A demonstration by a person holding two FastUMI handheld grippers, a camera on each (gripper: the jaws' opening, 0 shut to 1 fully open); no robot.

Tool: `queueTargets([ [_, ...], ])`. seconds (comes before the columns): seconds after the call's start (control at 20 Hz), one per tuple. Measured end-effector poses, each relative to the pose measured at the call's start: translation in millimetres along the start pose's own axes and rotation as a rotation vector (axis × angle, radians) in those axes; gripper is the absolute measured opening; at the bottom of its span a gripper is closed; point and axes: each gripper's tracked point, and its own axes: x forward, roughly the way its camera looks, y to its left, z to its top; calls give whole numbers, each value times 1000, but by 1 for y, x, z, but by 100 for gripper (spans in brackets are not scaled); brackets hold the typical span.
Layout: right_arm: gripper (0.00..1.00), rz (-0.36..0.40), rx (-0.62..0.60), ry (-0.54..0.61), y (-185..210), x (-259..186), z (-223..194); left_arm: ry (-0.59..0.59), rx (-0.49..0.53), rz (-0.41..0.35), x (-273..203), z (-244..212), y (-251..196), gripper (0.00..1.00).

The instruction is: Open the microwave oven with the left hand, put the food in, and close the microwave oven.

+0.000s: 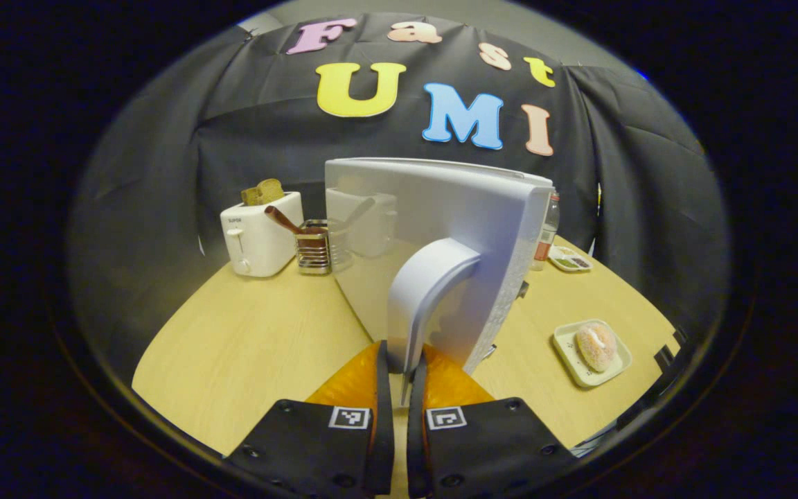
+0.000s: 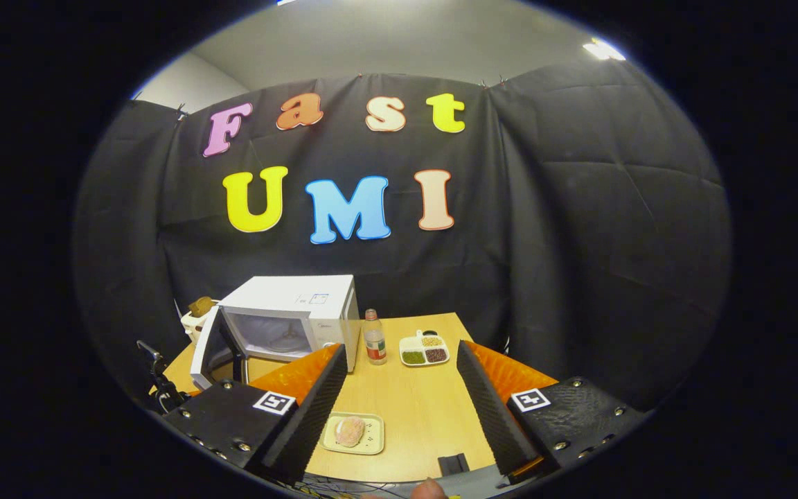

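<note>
In the left gripper view, we see our left gripper (image 1: 400,374) pinched on the handle (image 1: 427,291) of the microwave's swung-out door (image 1: 440,222); the doughnut (image 1: 596,345) lies on its tray (image 1: 572,357) to the right on the table (image 1: 253,339). In the right gripper view, our right gripper (image 2: 399,388) gapes wide, holding nothing, above the doughnut; the microwave (image 2: 288,312) stands open behind, a bottle (image 2: 374,337) just beside it.

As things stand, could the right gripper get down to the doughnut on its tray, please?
Probably yes: the right gripper hangs open above the doughnut on its tray, with bare table between them.
</note>
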Motion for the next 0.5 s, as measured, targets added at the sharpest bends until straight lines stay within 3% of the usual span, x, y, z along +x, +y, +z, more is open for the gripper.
queueTargets([
  [0.15, 98, 10, 24, 67, 31, 22, -27, 3, -68, -19, -3, -4, 29, 23],
  [0.25, 98, 15, 30, 115, 45, 36, -46, 81, -145, -13, 1, -22, 47, 25],
  [0.3, 98, 16, 25, 128, 51, 41, -52, 118, -172, -17, 0, -31, 54, 31],
  [0.5, 98, 33, -31, 179, 69, 67, -78, 109, -133, 22, -14, -32, 79, 31],
])
